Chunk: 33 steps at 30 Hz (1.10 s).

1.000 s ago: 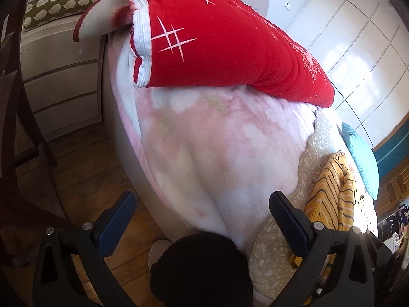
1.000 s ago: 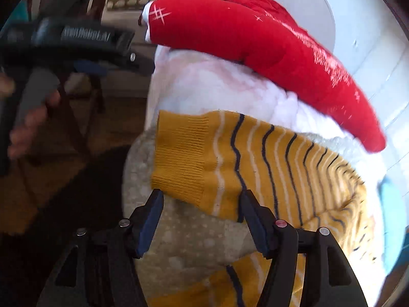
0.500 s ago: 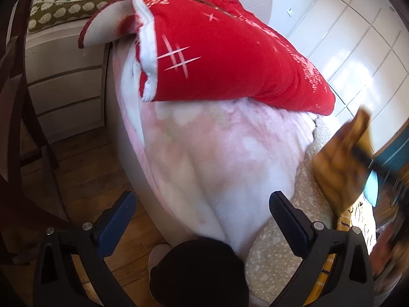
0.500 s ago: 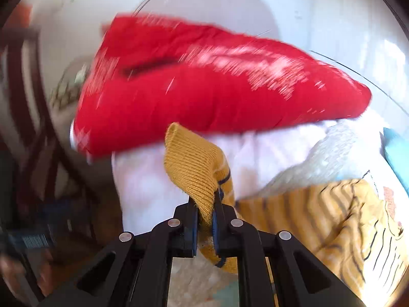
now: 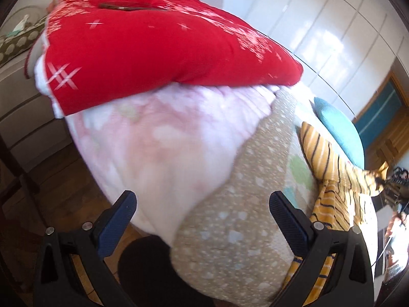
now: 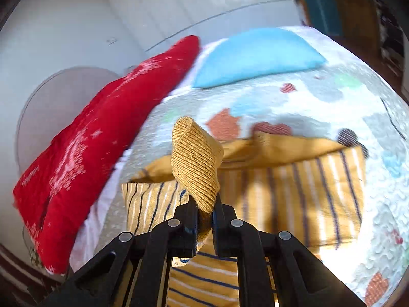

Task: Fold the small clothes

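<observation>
Right gripper [image 6: 204,217] fingers pinch the sweater [image 6: 281,192] cuff — left gripper [image 5: 203,213] fingers spread, empty.

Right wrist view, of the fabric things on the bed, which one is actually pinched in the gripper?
The mustard striped sweater: its ribbed cuff is clamped in the right gripper. The red quilt and blue pillow lie untouched.

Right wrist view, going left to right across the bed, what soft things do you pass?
Red quilt → ribbed mustard cuff pinched in the right claw → blue pillow, farther back → striped mustard garment spread on the patterned bedspread.
</observation>
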Tool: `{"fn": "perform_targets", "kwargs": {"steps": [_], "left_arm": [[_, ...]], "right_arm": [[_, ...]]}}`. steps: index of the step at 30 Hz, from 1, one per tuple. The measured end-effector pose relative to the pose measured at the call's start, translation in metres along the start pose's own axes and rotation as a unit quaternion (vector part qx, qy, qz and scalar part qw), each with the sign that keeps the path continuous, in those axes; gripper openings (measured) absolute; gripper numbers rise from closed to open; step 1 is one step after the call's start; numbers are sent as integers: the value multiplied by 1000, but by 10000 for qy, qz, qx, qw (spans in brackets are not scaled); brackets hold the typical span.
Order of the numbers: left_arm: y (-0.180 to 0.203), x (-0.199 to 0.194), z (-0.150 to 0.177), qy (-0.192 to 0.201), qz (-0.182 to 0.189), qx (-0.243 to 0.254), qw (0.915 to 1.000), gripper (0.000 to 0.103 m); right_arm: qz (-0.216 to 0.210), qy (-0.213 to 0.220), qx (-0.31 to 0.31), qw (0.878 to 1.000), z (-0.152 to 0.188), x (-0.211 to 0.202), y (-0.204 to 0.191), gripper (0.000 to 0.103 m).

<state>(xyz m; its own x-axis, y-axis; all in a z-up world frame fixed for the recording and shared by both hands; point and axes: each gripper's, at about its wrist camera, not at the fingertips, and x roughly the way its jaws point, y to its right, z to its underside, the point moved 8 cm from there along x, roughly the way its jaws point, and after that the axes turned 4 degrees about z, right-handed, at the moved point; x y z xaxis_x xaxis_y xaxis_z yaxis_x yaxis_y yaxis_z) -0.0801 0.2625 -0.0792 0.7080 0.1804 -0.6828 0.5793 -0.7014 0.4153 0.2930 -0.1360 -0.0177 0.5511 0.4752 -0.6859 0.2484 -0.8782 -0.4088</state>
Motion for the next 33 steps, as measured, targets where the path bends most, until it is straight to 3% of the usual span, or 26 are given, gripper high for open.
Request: {"fn": "perform_targets", "kwargs": {"steps": [4,8,15,19,22,26,28,29,31,33], "left_arm": [[40,9,5,-140,119,413,9990,103],[82,17,14,-281,234,855,9957,103],[135,51,36,-756,332,1459,9858,103],[158,74,50,-1075,491,1671,9788,103],[175,94,58,-1250,529,1916,9720,103],[192,120,70,-1560,586,2064,9642,103],[196,128,71,-1546,501,2163,9627,102],[197,131,70,-1527,447,2200,9624,100],[191,137,65,-1516,156,2208,9633,70],[180,135,53,-1455,-56,2116,9665,55]], "right_arm": [[465,-57,767,9959,10,6,102,10],[514,-172,1190,9914,22,17,159,10],[536,-111,1347,9894,38,14,181,15],[637,82,1287,9896,38,-10,195,26],[606,158,1168,9912,38,-35,203,29],[232,-196,838,9960,64,-68,197,36],[317,-362,466,9977,84,-82,195,37],[451,-418,273,9977,93,-89,196,39],[846,-472,-73,9953,110,-104,203,45],[1381,-438,-322,9889,123,-119,216,47]]}}
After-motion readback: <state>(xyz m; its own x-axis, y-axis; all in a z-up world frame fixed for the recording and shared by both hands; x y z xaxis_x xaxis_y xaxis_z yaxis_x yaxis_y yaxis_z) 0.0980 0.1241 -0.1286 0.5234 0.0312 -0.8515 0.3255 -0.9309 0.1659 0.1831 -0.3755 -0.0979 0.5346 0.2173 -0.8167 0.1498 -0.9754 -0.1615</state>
